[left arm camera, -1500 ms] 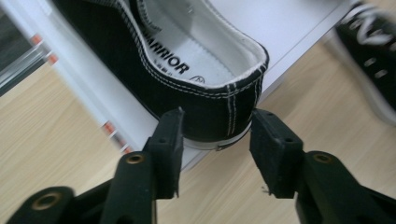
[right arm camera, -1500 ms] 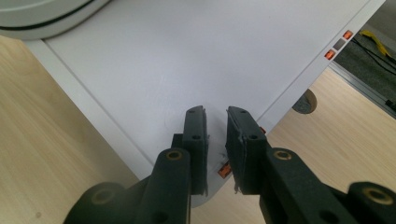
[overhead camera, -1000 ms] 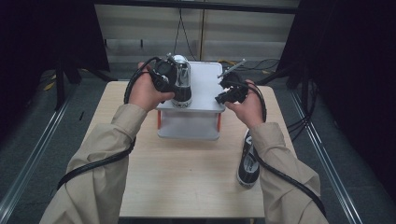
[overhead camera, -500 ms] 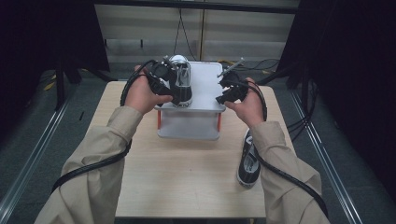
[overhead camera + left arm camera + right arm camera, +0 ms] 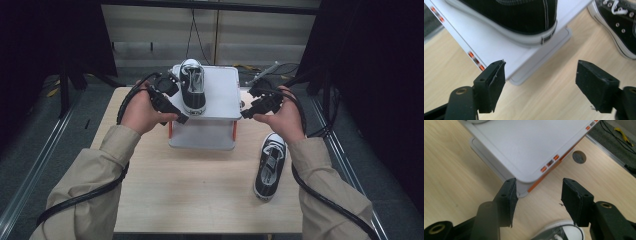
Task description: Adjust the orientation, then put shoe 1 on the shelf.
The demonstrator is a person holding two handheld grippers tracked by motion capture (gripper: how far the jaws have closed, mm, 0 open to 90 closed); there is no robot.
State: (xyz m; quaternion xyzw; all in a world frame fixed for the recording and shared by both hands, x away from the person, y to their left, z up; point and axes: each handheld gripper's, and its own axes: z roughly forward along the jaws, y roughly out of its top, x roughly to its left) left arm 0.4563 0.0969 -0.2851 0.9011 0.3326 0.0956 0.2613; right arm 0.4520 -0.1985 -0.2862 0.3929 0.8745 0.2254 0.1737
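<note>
A black sneaker (image 5: 192, 87) (image 5: 519, 17) stands on the left part of a white two-level rack (image 5: 222, 95) (image 5: 494, 47) (image 5: 524, 147) with orange legs. Its mate (image 5: 269, 167) (image 5: 621, 27) lies on the wooden table to the right of the rack, toe toward me; its white toe cap (image 5: 560, 231) peeks in below my right jaws. My left gripper (image 5: 175, 102) (image 5: 540, 85) hovers open just left of the shelved shoe's heel, holding nothing. My right gripper (image 5: 248, 104) (image 5: 537, 195) is open at the rack's right near corner, apart from it.
The wooden table (image 5: 200, 195) has bare room in front of the rack. A round cable hole (image 5: 579, 157) sits in the table by the rack's right side. Cables (image 5: 192, 30) run on the floor behind, and dark curtains flank both sides.
My left gripper has drawn back from the shelved sneaker toward me and to the left; the shoe stays on the rack. The right gripper has barely shifted.
</note>
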